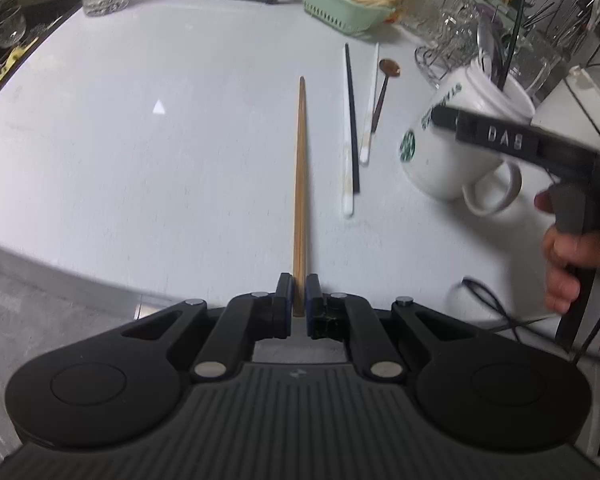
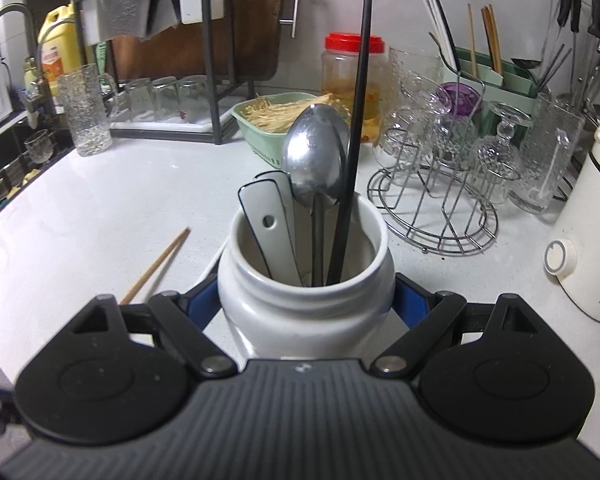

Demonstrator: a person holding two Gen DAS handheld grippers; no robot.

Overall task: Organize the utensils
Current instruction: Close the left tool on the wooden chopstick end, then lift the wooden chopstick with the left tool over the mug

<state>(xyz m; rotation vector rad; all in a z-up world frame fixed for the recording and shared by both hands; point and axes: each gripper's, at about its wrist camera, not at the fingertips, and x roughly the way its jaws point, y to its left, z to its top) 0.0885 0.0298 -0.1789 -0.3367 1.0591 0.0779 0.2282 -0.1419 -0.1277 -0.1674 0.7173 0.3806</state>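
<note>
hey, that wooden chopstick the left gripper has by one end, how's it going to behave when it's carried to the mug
The chopstick looks straight, so probably stiff. Pinched only at its end by the left gripper, it may pivot. It looks thin, so likely light.

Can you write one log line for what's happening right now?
left gripper: shut on wooden chopstick | right gripper: shut on white mug

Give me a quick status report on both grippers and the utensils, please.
Left gripper shut on wooden chopstick. Right gripper clamps white mug, metal spoon and black chopstick inside. Path to mug clear.
</note>
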